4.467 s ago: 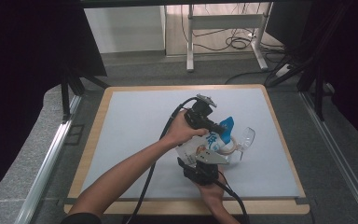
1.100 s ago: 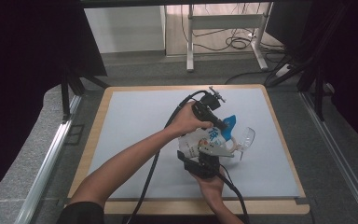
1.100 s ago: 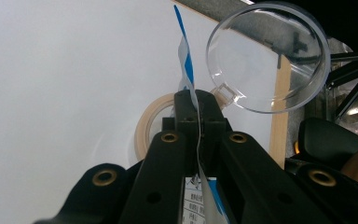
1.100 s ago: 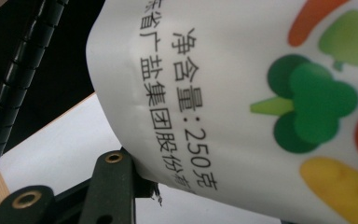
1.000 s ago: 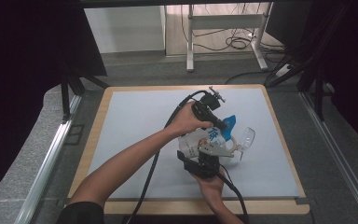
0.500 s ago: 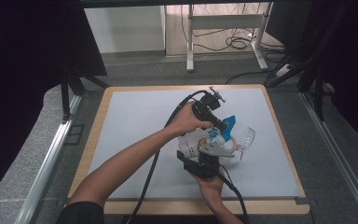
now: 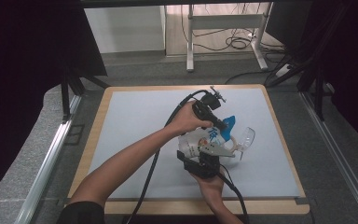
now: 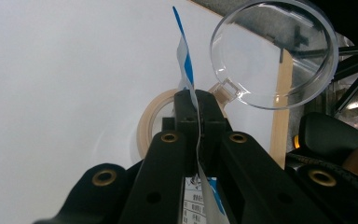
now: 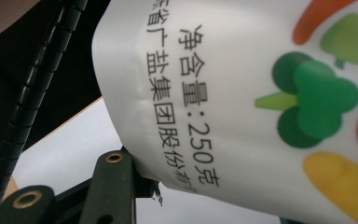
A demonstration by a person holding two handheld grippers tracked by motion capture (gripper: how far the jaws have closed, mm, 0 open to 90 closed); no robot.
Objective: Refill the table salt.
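A white pouch point(image 7: 196, 143) printed with vegetables and black text point(image 9: 261, 93) is held over the table between both grippers. My left gripper point(image 7: 223, 126) is shut on the pouch's thin blue-and-white top edge point(image 8: 184, 63), with the jaws point(image 8: 198, 100) pressed together on the film. My right gripper point(image 7: 203, 156) holds the pouch's lower end from the near side, one black finger point(image 9: 116, 184) against its edge. Just beyond the pouch's top, a round tan-rimmed container point(image 8: 150, 122) rests on the mat with its clear hinged lid point(image 8: 272, 56) point(image 7: 246, 136) swung open.
A pale mat point(image 7: 135, 121) covers the wooden table point(image 7: 98, 116). Black cables trail from both grippers toward the near edge. Metal rails run along both sides, and a desk frame with cables stands on the floor beyond the far edge.
Since the earliest frame the left hand has shifted slightly right and away with the pouch's top. Over the last second nothing has visibly moved.
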